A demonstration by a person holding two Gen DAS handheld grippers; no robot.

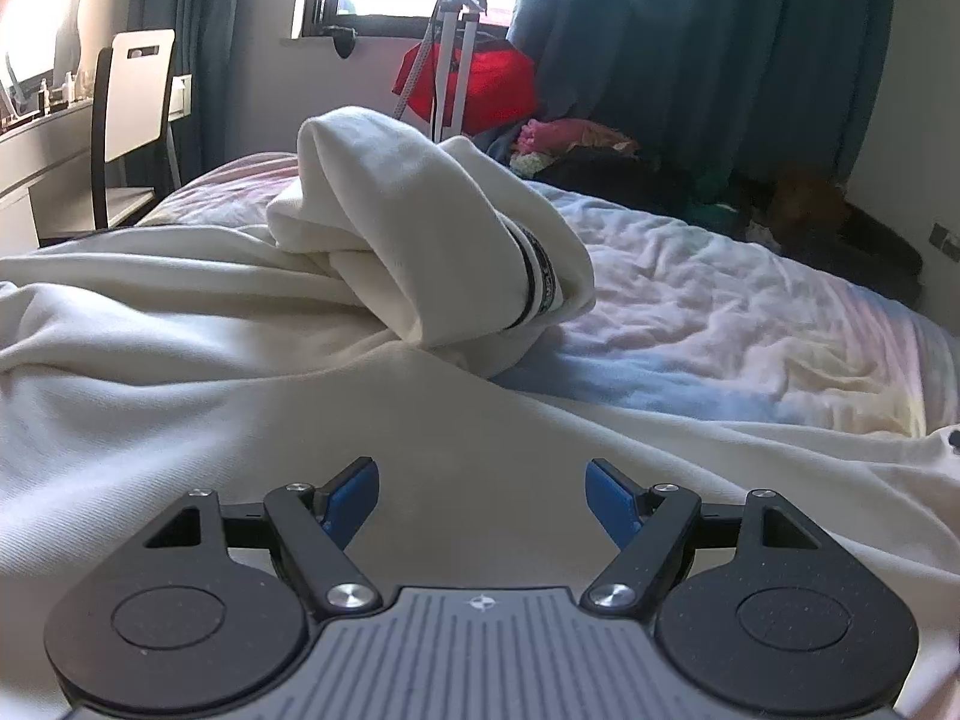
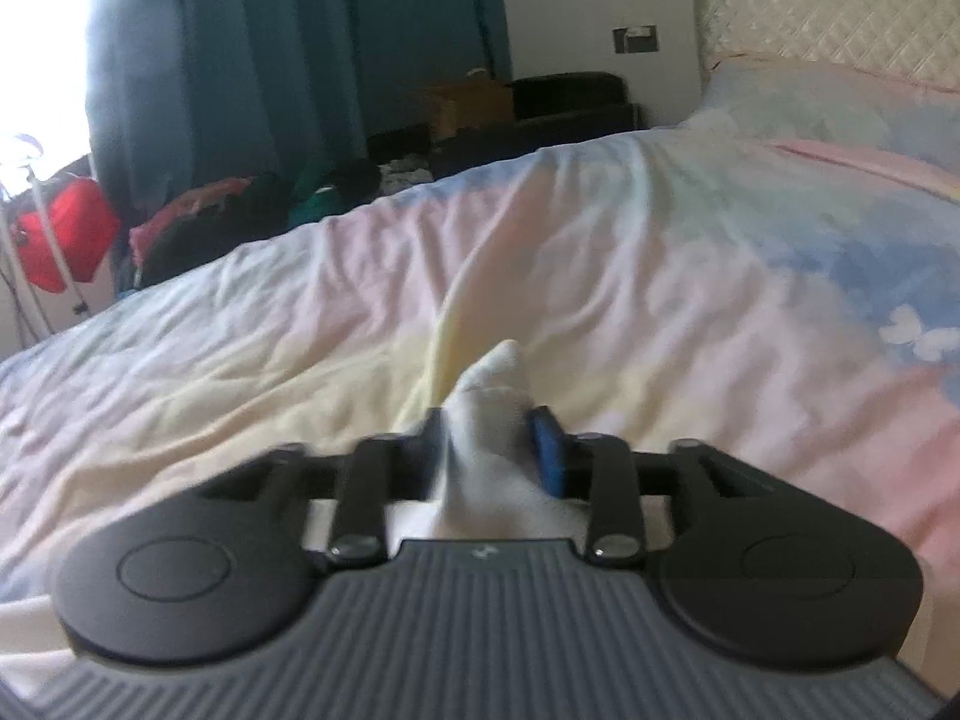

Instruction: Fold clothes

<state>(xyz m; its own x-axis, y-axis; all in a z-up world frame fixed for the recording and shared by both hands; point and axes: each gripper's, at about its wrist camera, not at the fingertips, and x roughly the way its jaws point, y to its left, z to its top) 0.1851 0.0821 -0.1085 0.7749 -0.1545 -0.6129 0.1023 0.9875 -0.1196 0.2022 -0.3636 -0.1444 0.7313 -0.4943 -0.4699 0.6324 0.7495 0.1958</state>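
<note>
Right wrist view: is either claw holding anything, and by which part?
The right claw is shut on a bunched fold of white garment; which part cannot be told. The left claw is open above the fabric, holding nothing.

Ahead of the wide-spread left gripper (image 1: 482,495), flat cream cloth lies open until a bunched white garment sleeve with dark cuff stripes (image 1: 432,252) rises in the path. To its right, the rumpled pastel bedsheet (image 1: 720,324) lies bare.
</note>
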